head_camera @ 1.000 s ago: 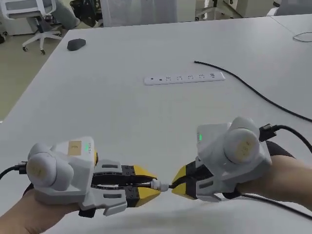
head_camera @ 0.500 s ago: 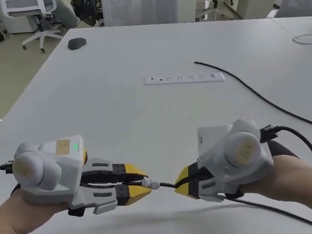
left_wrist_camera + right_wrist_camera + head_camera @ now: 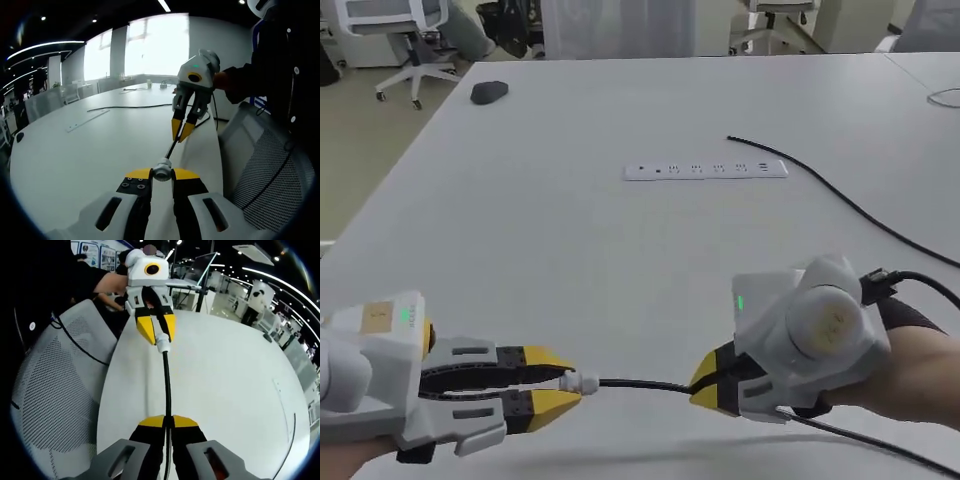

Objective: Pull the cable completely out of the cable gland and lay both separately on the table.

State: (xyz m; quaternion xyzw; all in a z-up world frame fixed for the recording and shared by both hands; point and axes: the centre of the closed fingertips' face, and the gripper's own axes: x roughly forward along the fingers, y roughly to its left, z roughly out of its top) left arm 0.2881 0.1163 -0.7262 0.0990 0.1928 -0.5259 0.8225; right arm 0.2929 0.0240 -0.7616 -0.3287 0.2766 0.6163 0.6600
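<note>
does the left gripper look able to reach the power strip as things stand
Probably not yet: the left gripper is shut on the cable gland, and the power strip lies far across the table.

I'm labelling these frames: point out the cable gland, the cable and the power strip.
cable gland (image 3: 579, 381), head view, white body
cable (image 3: 642, 384), head view, taut black middle
power strip (image 3: 705, 170), head view, middle of its top

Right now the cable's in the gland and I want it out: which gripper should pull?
Probably the right gripper: it is shut on the cable, in line with it, and can draw straight back. The left gripper just clamps the gland.
</note>
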